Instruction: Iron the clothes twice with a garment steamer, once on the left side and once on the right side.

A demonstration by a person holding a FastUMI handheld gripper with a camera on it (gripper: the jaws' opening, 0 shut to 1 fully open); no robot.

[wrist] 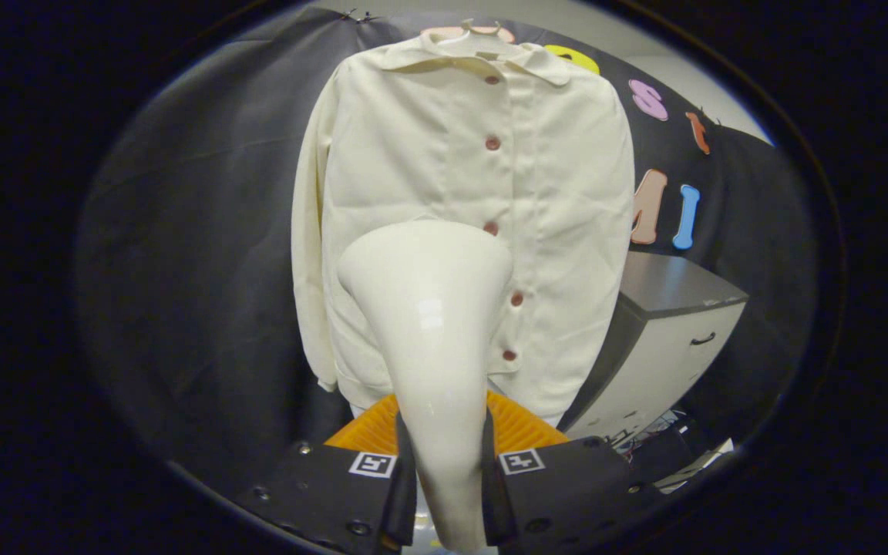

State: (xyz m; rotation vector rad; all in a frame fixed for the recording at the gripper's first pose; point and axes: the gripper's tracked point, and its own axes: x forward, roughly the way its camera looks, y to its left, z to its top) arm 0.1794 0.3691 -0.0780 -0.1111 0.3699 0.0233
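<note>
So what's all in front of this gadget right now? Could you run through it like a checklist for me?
Surface: no worktop seen; the cream shirt hangs on a hanger against the black cloth wall.
Job's things: the shirt is buttoned, with light creases; the white steamer has its wide head raised in front of the shirt's lower left half.
Clutter: an orange ribbed thing sits low behind the steamer's handle; loose bits lie beside the cabinet's foot, too small to tell.
Gripper: both fingers press on the steamer's handle.
Cables: nothing seen.
Surroundings: a grey-topped cabinet with a drawer handle stands to the right of the shirt.
</note>
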